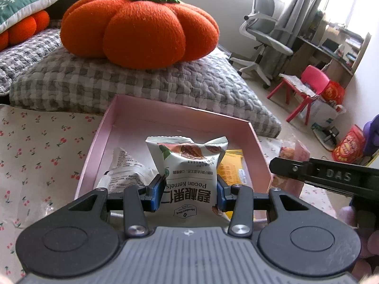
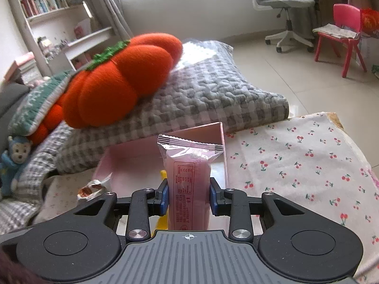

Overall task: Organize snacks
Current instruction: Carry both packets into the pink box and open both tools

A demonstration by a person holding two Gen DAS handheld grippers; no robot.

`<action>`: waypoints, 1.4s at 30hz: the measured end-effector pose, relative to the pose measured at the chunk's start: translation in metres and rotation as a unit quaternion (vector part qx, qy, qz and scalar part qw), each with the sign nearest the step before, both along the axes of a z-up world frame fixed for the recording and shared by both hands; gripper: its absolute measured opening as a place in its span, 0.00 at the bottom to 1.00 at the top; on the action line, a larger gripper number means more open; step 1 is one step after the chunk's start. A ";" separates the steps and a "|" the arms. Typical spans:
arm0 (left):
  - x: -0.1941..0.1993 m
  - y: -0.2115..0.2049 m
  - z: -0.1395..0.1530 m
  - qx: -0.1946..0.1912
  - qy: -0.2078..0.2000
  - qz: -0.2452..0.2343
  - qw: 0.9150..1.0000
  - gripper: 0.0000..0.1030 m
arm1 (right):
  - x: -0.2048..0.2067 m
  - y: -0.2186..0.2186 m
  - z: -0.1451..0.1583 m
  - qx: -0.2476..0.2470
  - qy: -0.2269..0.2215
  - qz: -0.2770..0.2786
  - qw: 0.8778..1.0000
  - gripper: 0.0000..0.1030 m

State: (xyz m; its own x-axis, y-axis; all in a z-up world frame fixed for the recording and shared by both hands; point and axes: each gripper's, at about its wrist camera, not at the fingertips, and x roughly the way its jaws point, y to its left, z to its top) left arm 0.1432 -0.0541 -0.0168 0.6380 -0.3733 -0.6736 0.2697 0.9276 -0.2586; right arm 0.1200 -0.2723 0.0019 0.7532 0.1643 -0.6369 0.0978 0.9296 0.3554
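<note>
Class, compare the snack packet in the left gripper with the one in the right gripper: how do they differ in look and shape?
The pecan kernels packet is white, opaque and printed with nut pictures; the pink snack packet is see-through with pink contents. The pecan kernels packet is wide and puffy; the pink snack packet is narrow and tall. Both are sealed, held upright between blue pads, the left gripper and right gripper each over the pink box.

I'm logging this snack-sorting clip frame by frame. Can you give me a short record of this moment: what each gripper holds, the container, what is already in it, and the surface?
left gripper: shut on white pecan kernels packet
right gripper: shut on pink wrapped snack
container: pink box, open top
already in box: white crumpled packet, yellow packet
surface: cherry-print cloth
behind box: orange pumpkin cushion on grey checked quilt
</note>
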 end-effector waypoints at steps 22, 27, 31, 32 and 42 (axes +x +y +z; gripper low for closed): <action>0.020 -0.013 -0.030 0.028 0.010 0.004 1.000 0.40 | 0.068 0.006 -0.044 -0.049 -0.010 -0.005 0.999 0.30; 0.020 -0.011 -0.032 0.021 0.011 0.010 1.000 0.40 | 0.069 0.003 -0.047 -0.037 -0.018 -0.006 0.999 0.32; 0.017 -0.012 -0.029 0.018 0.000 0.007 1.000 0.53 | 0.067 -0.002 -0.047 -0.019 -0.015 -0.010 1.000 0.36; 0.018 -0.014 -0.028 0.019 -0.003 0.006 1.000 0.55 | 0.066 -0.004 -0.047 -0.012 -0.013 -0.008 1.000 0.37; 0.002 -0.013 -0.010 0.010 -0.012 0.001 1.000 0.80 | 0.049 -0.003 -0.021 -0.008 -0.023 -0.012 1.000 0.74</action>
